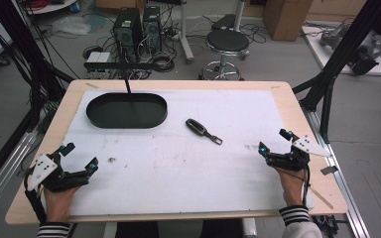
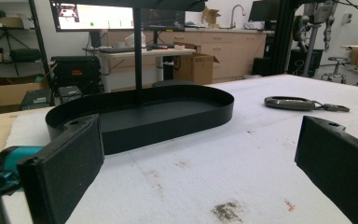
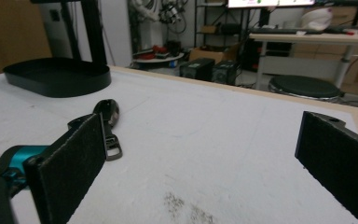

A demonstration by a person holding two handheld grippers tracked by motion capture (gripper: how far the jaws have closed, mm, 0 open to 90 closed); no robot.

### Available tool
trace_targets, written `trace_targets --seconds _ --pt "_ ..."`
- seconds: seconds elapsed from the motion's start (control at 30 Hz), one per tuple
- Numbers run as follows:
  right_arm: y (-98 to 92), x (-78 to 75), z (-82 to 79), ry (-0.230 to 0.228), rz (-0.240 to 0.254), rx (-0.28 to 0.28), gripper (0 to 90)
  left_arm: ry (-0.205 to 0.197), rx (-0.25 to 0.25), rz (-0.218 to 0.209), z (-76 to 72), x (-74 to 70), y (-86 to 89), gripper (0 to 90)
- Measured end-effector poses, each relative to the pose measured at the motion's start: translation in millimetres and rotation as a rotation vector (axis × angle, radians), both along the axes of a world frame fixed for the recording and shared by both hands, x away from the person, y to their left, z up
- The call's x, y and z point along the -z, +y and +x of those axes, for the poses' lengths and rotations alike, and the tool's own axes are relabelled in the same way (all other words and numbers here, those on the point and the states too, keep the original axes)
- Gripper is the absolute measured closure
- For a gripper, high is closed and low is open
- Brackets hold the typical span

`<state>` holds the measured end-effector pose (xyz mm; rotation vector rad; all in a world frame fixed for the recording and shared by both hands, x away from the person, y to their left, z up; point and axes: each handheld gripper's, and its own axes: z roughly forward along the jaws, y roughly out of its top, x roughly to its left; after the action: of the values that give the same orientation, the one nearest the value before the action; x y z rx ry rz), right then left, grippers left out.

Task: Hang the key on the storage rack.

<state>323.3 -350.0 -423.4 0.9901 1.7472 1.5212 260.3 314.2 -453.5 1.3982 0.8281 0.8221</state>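
Open cloth btwn left gripper (image 1: 81, 155) & right gripper (image 1: 274, 140); obstacles: black tray (image 1: 127, 110) w/ upright post far left, key fob (image 1: 203, 131) mid-table.

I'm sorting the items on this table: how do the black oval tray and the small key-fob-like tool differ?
The black oval tray is far larger than the key-fob-like tool. The tray is a walled, hollow container; the tool is a slim solid piece with a metal clip at one end. The tray lies crosswise; the tool lies diagonally. Both are dark, rest on the white mat, and are untouched.
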Motion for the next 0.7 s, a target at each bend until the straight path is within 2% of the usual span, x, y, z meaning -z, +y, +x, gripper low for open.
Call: trace_targets --seconds 0.1,0.27,0.37,0.47,0.6,0.7 --pt "7.3 -14.5 12.8 0.042 -0.034 -0.05 1.1 0.0 0.0 0.002 -0.1 0.0 0.0 1.7" --pt "24.8 -36.8 32.5 0.077 -0.11 -0.116 1.1 0.004 -0.001 0.0 0.4 -0.1 -0.1 1.7" --pt "36.4 -48.4 41.9 0.088 -0.192 -0.118 1.1 0.004 -0.001 0.002 0.3 -0.2 -0.2 1.7" --pt "45.8 -55.6 50.4 0.108 -0.23 -0.147 1.1 0.004 -0.001 0.001 0.3 -0.2 -0.2 1.7" --pt "60.1 -62.1 63.1 0.168 -0.247 -0.228 1.1 0.005 0.001 0.007 0.6 -0.3 -0.3 1.7" --pt "72.3 -65.4 70.2 0.19 -0.286 -0.28 1.1 0.006 0.0 0.008 0.6 -0.3 -0.6 1.7"
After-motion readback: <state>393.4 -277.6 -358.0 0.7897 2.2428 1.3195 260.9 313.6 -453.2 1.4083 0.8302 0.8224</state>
